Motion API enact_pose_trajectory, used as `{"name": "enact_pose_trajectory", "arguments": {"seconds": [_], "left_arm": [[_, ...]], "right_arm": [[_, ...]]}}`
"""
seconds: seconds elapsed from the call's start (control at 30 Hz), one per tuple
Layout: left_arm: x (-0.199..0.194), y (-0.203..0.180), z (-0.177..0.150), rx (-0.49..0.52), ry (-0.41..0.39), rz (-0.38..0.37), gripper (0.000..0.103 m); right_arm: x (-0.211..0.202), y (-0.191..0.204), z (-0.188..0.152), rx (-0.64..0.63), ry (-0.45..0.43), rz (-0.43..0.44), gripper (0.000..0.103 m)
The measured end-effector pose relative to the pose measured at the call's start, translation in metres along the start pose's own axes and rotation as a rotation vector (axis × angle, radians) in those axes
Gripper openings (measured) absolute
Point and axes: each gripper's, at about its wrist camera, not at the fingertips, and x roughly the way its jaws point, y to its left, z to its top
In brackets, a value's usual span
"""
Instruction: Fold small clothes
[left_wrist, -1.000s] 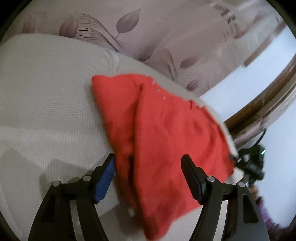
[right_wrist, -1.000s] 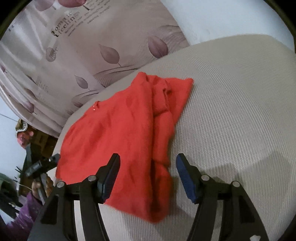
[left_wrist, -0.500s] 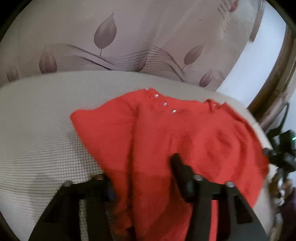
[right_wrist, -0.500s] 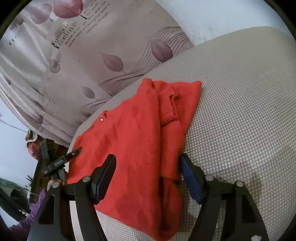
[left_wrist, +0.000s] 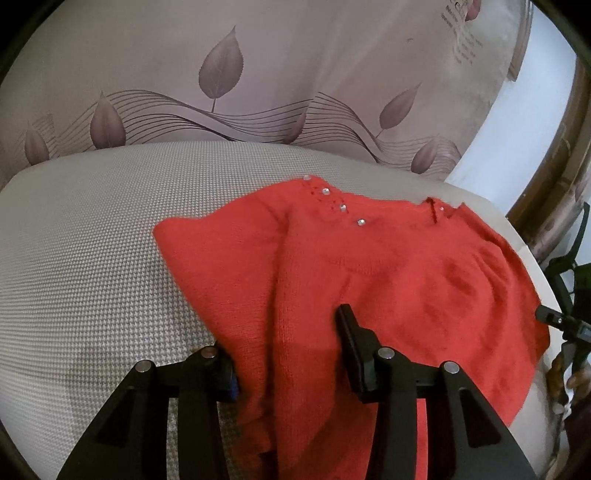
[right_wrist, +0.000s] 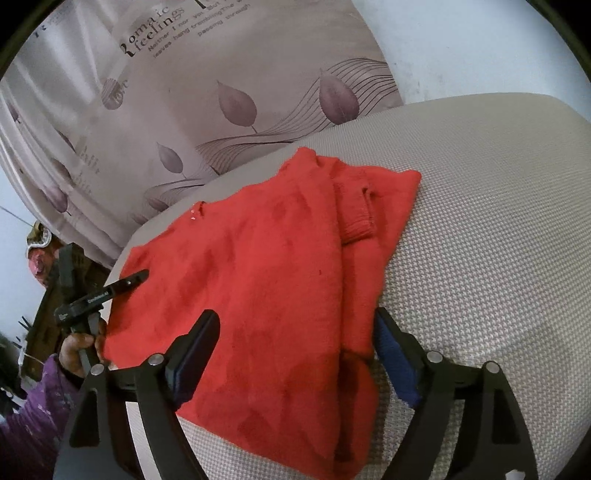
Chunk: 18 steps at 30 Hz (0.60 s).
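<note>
Red knit fabric, a small sweater (left_wrist: 388, 280), lies spread on a beige woven cushion (left_wrist: 92, 240), with a leaf-patterned curtain (left_wrist: 258, 74) behind.

Left wrist view only:
- A row of small shiny studs (left_wrist: 343, 206) along the garment's far edge near the neckline.
- A brown wooden frame (left_wrist: 569, 147) at the right margin.
- A fold ridge running from the far edge toward the camera, with a flap of fabric lying to its left.

Right wrist view only:
- A ribbed cuff (right_wrist: 358, 229) of a sleeve folded over the garment's right portion.
- Printed lettering on the curtain (right_wrist: 155, 40).
- The left gripper (right_wrist: 136, 277) seen from outside at the garment's left edge, held by a hand (right_wrist: 79, 350) in a purple sleeve (right_wrist: 33, 417). From this angle its fingers cannot be told apart.

Gripper positions relative to the sweater:
- Left gripper (left_wrist: 288, 354): jaws partly open, straddling the near part of the sweater. The right finger lies above the fabric; the left finger, with its blue pad, sits at the left edge of the flap. Fabric lies between the fingers, but they are not closed on it.
- Right gripper (right_wrist: 295, 350): jaws wide open, holding nothing. The left finger is over the red fabric; the right finger, with a blue pad (right_wrist: 395, 362), sits just beside the garment's right edge over the cushion (right_wrist: 498, 240). The near hem of the sweater (right_wrist: 258, 277) lies between the fingers.
</note>
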Motion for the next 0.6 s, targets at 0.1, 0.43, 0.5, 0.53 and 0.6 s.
{"name": "enact_pose_trajectory", "arguments": {"seconds": [0.1, 0.43, 0.5, 0.53, 0.6], "left_arm": [[0.0004, -0.0007, 0.0, 0.005, 0.002, 0.006, 0.044], [0.0016, -0.0064, -0.0002, 0.038, 0.007, 0.045, 0.044], [0.0018, -0.0081, 0.0002, 0.047, 0.007, 0.055, 0.044], [0.0017, -0.0089, 0.0002, 0.051, 0.007, 0.059, 0.044], [0.0017, -0.0098, 0.0004, 0.056, 0.007, 0.065, 0.044]], "right_arm": [[-0.0011, -0.0029, -0.0002, 0.016, -0.004, 0.017, 0.081], [-0.0022, -0.0025, -0.0019, 0.023, -0.008, 0.026, 0.083], [-0.0027, -0.0034, -0.002, 0.03, -0.01, 0.033, 0.084], [-0.0028, -0.0036, -0.0021, 0.032, -0.011, 0.035, 0.084], [-0.003, -0.0031, -0.0022, 0.032, -0.012, 0.035, 0.084]]}}
